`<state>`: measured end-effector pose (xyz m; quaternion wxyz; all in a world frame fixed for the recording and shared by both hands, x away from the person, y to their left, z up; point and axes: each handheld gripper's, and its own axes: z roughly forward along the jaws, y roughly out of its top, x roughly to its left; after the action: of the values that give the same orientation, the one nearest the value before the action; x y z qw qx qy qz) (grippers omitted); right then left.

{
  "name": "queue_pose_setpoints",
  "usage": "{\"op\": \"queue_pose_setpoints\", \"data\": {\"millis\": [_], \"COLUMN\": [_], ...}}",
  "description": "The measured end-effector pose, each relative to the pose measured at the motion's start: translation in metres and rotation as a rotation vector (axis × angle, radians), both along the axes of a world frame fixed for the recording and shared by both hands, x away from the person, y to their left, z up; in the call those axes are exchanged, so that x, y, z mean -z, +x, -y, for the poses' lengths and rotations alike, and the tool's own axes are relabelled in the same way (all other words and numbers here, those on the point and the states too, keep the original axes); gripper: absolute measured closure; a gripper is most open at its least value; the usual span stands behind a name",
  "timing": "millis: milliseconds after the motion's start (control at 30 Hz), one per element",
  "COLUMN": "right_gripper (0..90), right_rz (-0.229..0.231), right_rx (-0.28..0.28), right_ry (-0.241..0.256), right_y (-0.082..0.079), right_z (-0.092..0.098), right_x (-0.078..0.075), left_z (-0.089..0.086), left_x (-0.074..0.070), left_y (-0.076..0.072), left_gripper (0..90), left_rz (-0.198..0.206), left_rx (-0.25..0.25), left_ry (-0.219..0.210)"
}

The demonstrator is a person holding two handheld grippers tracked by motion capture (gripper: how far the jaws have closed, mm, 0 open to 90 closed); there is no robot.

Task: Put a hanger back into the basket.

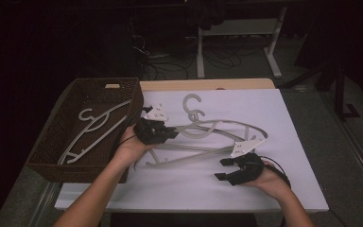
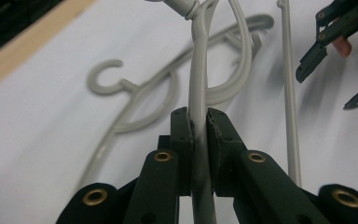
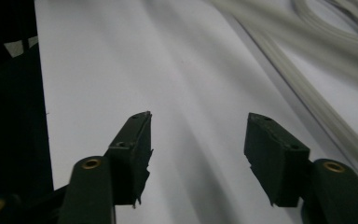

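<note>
Two grey plastic hangers lie overlapped on the white sheet; the nearer hanger (image 1: 203,150) is gripped at its shoulder by my left gripper (image 1: 170,132), jaws shut on the grey rod (image 2: 199,116). The second hanger (image 1: 194,108) has its hook toward the table's back, seen again as a grey hanger (image 2: 135,93) in the left gripper view. My right gripper (image 1: 223,169) hovers open over bare sheet by the front right, its jaws (image 3: 196,154) apart with nothing between them. A third hanger (image 1: 92,130) rests inside the brown wicker basket (image 1: 52,156).
The basket stands at the table's left edge. A white sheet (image 1: 283,118) covers the tabletop, with a wooden strip (image 1: 208,84) along the back. White table legs (image 1: 275,42) and cables lie on the floor beyond.
</note>
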<state>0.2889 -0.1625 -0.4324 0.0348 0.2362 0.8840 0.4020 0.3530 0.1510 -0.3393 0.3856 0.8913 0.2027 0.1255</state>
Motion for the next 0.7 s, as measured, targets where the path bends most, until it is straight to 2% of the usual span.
{"op": "queue_pose_setpoints", "data": {"millis": [267, 500, 533, 567, 700], "right_gripper": [31.8, 27.1, 27.1, 26.2, 21.1], "right_rz": [0.019, 0.022, 0.022, 0.018, 0.022], "right_rx": [0.038, 0.071, 0.071, 0.074, 0.101], "right_ry": [0.014, 0.026, 0.026, 0.028, 0.031], "right_y": [0.002, 0.003, 0.003, 0.004, 0.006], "right_z": [0.002, 0.006, 0.006, 0.007, 0.009], "right_x": [-0.002, -0.004, -0.004, -0.004, -0.005], "left_z": [-0.03, -0.073, -0.073, -0.088, -0.124], "left_x": [-0.042, -0.069, -0.069, -0.075, -0.082], "left_y": [0.006, 0.012, 0.012, 0.014, 0.019], "left_gripper": [82.6, 82.6, 82.6, 82.6, 82.7], "left_rz": [0.039, 0.082, 0.082, 0.098, 0.118], "left_rx": [-0.055, -0.133, -0.133, -0.162, -0.226], "left_ry": [-0.025, -0.042, -0.042, -0.042, -0.044]}}
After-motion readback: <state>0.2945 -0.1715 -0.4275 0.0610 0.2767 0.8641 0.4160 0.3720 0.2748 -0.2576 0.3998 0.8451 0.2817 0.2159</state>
